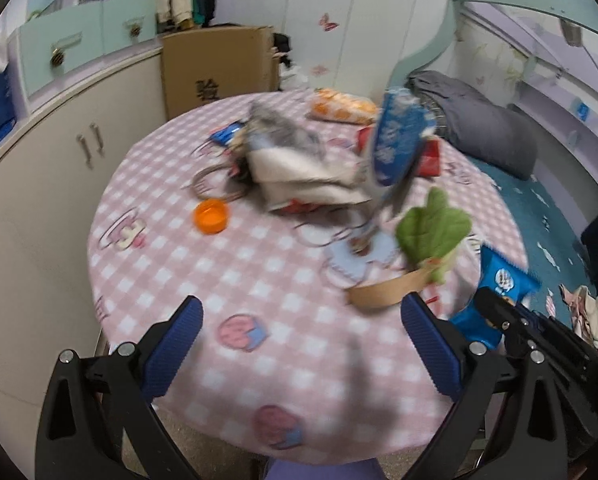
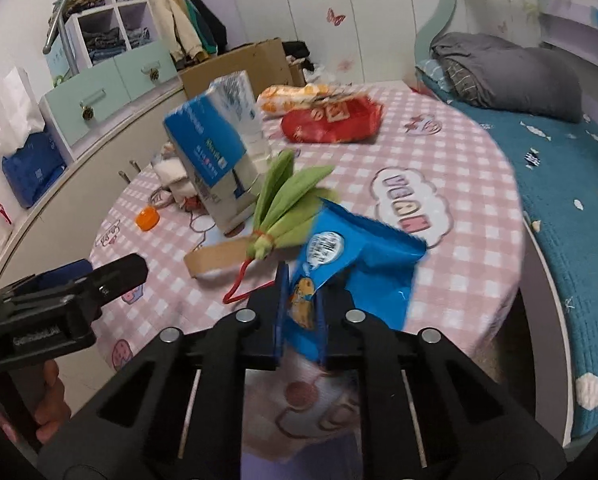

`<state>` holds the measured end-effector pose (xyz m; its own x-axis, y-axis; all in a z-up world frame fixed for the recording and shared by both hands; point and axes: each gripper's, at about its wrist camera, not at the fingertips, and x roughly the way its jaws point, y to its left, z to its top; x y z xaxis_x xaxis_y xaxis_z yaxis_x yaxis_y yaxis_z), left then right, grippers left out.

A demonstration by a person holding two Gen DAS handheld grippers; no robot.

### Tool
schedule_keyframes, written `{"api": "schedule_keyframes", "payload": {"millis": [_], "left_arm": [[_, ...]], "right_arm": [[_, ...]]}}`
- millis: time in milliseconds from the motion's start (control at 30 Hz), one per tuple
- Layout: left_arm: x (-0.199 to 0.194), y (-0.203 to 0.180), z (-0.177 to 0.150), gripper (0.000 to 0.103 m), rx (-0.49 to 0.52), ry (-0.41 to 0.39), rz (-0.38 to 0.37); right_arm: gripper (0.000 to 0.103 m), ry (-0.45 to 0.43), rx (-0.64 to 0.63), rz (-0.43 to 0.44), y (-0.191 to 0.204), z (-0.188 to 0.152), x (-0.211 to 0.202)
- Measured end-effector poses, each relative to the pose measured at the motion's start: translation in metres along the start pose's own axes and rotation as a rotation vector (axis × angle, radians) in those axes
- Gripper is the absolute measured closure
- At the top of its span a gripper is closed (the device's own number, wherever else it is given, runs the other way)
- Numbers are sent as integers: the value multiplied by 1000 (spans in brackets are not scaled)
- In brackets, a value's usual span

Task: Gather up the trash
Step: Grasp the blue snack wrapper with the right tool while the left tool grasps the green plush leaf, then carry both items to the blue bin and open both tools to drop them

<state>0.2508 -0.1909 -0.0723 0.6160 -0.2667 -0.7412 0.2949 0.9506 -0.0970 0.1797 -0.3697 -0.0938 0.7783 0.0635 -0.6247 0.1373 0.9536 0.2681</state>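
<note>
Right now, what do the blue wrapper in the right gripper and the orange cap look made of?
Blue wrapper: thin glossy plastic film, probably; it creases and shines between the right gripper pads. Orange cap: smooth rigid plastic, seemingly; evenly coloured, moulded rim.

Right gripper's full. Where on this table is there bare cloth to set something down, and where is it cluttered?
Bare tablecloth lies at the near edge, between the left gripper and the orange cap. The right side past the blue wrapper is bare too. The middle is crowded: milk carton, green leaf toy.

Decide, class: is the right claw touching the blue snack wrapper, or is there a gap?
Touching. The right wrist view shows the right claw shut on the blue snack wrapper, with both blue pads pressed flat against its lower end.
</note>
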Motion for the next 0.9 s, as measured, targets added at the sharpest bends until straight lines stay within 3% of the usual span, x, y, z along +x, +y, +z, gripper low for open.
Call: {"api": "schedule_keyframes", "payload": {"millis": [167, 467, 500, 533, 567, 600, 633, 900], "left_arm": [[8, -38, 10, 6, 55, 19, -49], [64, -101, 22, 7, 153, 110, -97], [70, -106, 23, 11, 155, 119, -102], [76, -110, 23, 30, 160, 135, -99], [81, -111, 23, 57, 167, 151, -94], [83, -115, 23, 66, 192, 144, -63], [83, -118, 23, 85, 227, 126, -47], [57, -109, 19, 85, 250, 83, -56]], "right_arm": [[90, -32, 21, -41, -23, 11, -17], [90, -50, 32, -107, -60, 27, -32], [90, -49, 33, -115, -63, 26, -32], [91, -45, 36, -117, -66, 26, -32], [91, -42, 42, -116, -69, 25, -32], [91, -35, 51, -114, -72, 24, -32], [91, -30, 59, -114, -74, 23, -31], [92, -48, 36, -99, -55, 24, -41]]}}
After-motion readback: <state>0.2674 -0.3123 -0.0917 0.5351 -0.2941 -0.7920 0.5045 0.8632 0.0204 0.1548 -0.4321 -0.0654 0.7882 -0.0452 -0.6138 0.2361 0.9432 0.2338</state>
